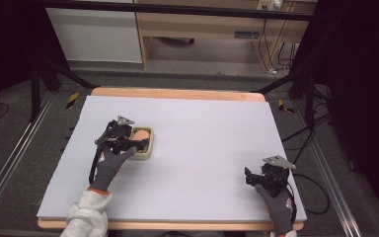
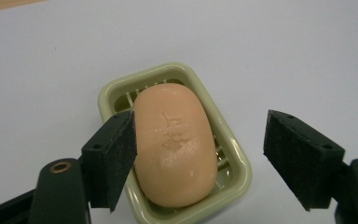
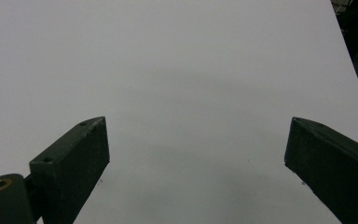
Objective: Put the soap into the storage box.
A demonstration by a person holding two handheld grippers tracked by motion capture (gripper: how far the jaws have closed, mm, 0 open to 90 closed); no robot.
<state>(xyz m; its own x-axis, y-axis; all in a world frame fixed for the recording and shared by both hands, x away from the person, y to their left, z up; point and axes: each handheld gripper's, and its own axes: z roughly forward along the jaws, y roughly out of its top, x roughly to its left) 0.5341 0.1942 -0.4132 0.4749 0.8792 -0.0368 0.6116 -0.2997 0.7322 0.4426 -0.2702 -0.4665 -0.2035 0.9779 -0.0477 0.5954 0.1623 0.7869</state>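
Observation:
A peach-coloured bar of soap (image 2: 176,144) lies in a pale green soap dish (image 2: 236,156) on the white table sheet. In the high view the soap (image 1: 141,136) and dish (image 1: 144,154) sit left of centre. My left gripper (image 2: 200,161) is open just above them, its left pad touching or nearly touching the soap's side and its right pad well clear of the dish. In the high view the left gripper (image 1: 128,140) overlaps the dish's left edge. My right gripper (image 1: 250,177) stands open near the front right, and in its own view nothing is between the jaws (image 3: 196,161).
The white sheet (image 1: 202,128) covers a wooden table whose edge (image 1: 177,94) shows at the back. Black frame legs, cables and a wooden cabinet stand beyond the table. A cable loops off the right table edge (image 1: 321,197).

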